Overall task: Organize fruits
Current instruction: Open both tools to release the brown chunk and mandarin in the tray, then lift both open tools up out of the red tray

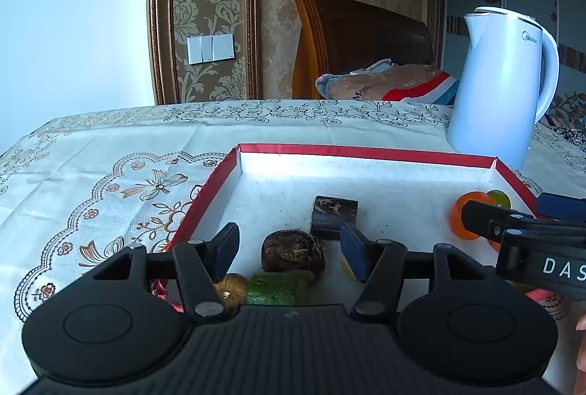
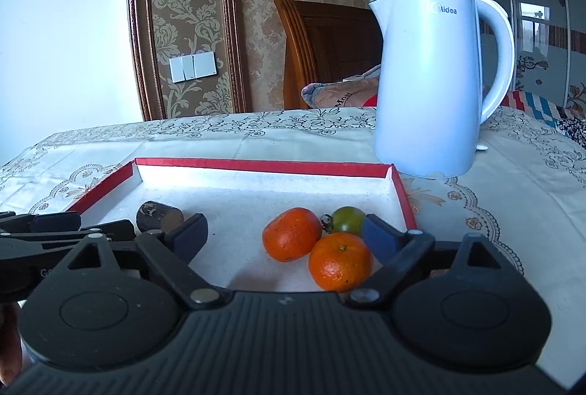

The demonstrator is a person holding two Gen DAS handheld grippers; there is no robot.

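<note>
I am holding my left hand-held gripper (image 1: 289,250) open at the bottom centre of its view, its jaws standing either side of a brown, fibrous, kiwi-like fruit (image 1: 293,250) without pressing it; a green piece (image 1: 276,288) and a tan fruit (image 1: 231,289) are lying nearer still. My right hand-held gripper (image 2: 284,235) is gaping wide over two tangerines (image 2: 340,261), nothing clamped. Behind them a green tomato (image 2: 348,220) is sitting, and a dark stubby cylinder (image 2: 159,214) farther left. All are resting in the red-rimmed tray (image 2: 256,165) on the worktop (image 2: 512,211). I judge the tangerines light, soft-skinned and prone to rolling, so I would pinch gently across the widest part. A white kettle (image 2: 428,83) is standing beyond, upper right.
</note>
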